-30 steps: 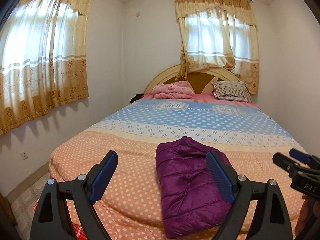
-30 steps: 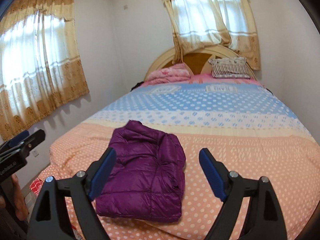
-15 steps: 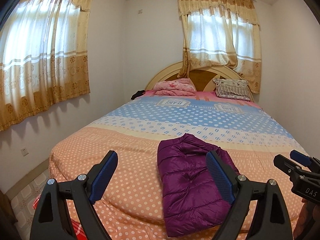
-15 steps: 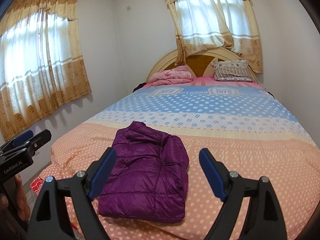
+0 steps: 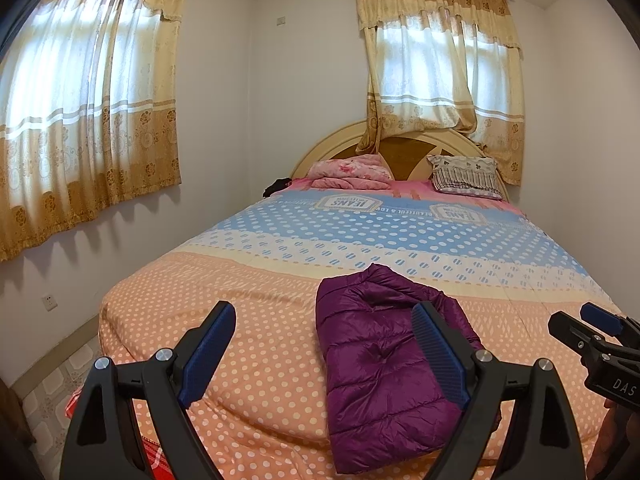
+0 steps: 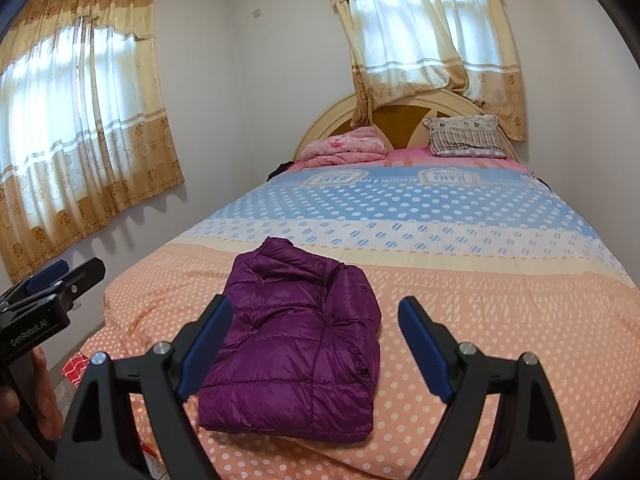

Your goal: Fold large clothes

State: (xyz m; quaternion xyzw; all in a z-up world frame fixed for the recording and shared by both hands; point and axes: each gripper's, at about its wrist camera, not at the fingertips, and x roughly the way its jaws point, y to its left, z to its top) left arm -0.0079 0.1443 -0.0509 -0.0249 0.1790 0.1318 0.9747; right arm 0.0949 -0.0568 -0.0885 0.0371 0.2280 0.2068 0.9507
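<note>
Folded purple quilted puffer jacket point(image 6: 296, 340) unmoved on polka-dot bedspread point(image 6: 460, 320), left gripper point(image 5: 324, 336) and right gripper point(image 6: 316, 320) still hovering, jaws spread, empty.

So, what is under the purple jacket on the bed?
The purple jacket lies folded on the orange dotted bedcover, near the foot edge of the bed. Only the cover shows around it; whatever is directly beneath the jacket is hidden.

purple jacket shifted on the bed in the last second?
No. The purple jacket lies in the same folded pile on the bedspread's orange dotted band, near the foot edge, below the cream stripe.
</note>
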